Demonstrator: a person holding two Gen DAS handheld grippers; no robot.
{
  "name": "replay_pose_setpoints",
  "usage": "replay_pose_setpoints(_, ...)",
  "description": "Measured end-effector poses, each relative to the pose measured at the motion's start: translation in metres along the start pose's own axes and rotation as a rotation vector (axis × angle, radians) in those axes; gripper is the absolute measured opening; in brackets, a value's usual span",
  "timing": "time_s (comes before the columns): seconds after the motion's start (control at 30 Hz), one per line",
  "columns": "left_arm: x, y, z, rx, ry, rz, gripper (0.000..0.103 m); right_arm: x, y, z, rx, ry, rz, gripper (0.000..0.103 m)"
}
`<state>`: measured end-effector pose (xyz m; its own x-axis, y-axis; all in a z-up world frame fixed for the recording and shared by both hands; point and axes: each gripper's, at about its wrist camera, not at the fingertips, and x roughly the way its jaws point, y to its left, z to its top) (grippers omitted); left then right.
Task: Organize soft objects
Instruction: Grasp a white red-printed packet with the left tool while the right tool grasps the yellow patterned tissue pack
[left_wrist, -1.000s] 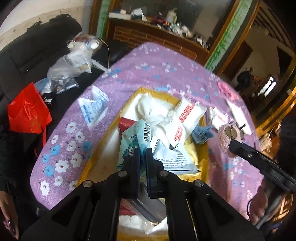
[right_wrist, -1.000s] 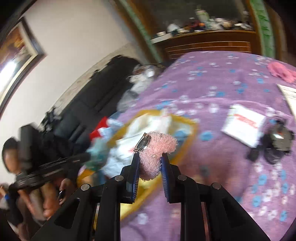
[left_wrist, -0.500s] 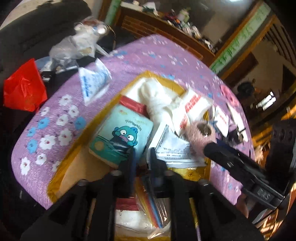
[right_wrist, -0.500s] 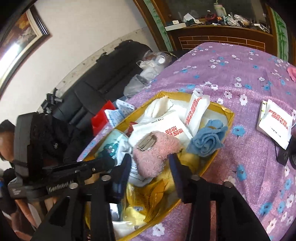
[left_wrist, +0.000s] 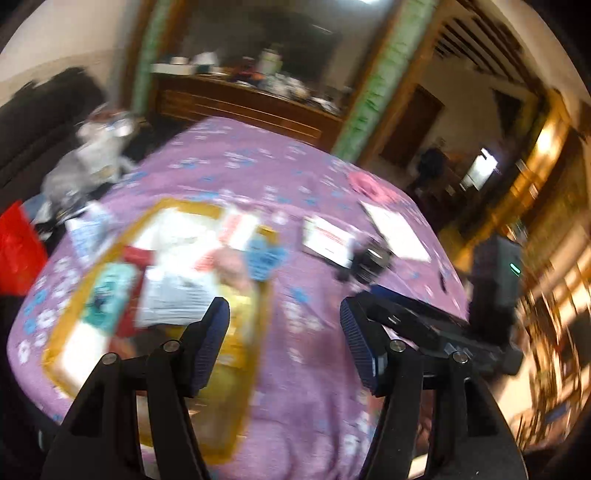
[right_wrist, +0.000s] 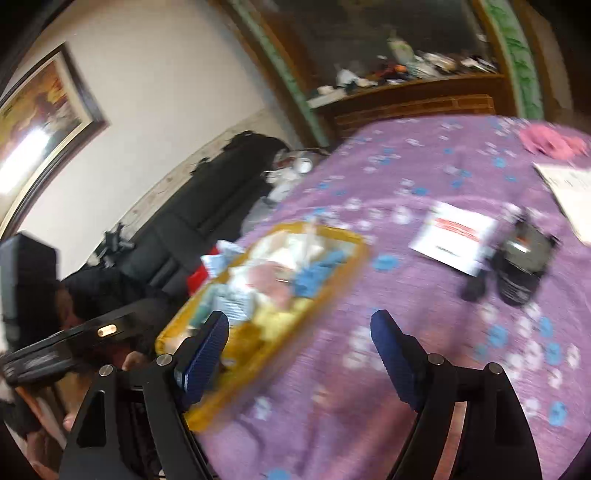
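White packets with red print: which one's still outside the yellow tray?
The flat packet on the purple cloth, beside the black gadget; the rest lie in the tray.

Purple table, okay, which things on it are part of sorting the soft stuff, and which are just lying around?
Part of the job:
- yellow tray
- pink fluffy item in the tray
- blue cloth in the tray
- pink cloth at the far edge
- white packet beside the tray, probably

Just lying about:
- black device
- white paper sheet
- red bag off the table
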<state>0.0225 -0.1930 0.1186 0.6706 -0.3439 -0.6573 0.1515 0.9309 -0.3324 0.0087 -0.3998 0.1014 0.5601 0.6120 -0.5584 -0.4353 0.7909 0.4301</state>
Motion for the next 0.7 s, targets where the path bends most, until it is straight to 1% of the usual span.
replay_pose_setpoints(0.07,0.008,-0.013,-0.003,0.023,0.018,-0.021,0.061,-0.010,-0.014,-0.005,0.037,0.004,-0.013,0.081)
replay_pose_setpoints(0.13,0.024,-0.017,-0.007,-0.004,0.068,-0.038,0.061,-0.024,-0.027,-0.012,0.052,0.008,-0.052,0.081)
replay_pose_setpoints(0.2,0.034,-0.021,-0.008,-0.020,0.094,-0.059,0.061,-0.039,-0.040,-0.017,0.066,-0.005,-0.074,0.081)
replay_pose_setpoints(0.27,0.045,-0.024,-0.007,-0.053,0.122,-0.068,0.061,-0.051,-0.052,-0.016,0.086,-0.011,-0.079,0.082)
replay_pose_setpoints(0.33,0.053,-0.029,-0.004,-0.051,0.148,-0.086,0.061,-0.064,-0.067,-0.013,0.111,-0.022,-0.081,0.084)
replay_pose_setpoints(0.4,0.062,-0.034,0.001,-0.042,0.162,-0.089,0.061,-0.070,-0.078,-0.006,0.126,-0.037,-0.080,0.084)
replay_pose_setpoints(0.53,0.094,-0.044,0.021,-0.039,0.212,-0.084,0.061,-0.071,-0.100,0.013,0.164,-0.034,-0.080,0.084)
replay_pose_setpoints(0.57,0.104,-0.045,0.028,-0.039,0.225,-0.083,0.061,-0.068,-0.106,0.019,0.179,-0.034,-0.092,0.084)
replay_pose_setpoints(0.63,0.132,-0.046,0.044,-0.063,0.272,-0.096,0.061,-0.062,-0.118,0.026,0.202,-0.042,-0.094,0.084)
replay_pose_setpoints(0.7,0.162,-0.047,0.060,-0.089,0.317,-0.114,0.061,-0.053,-0.128,0.030,0.235,-0.057,-0.074,0.084)
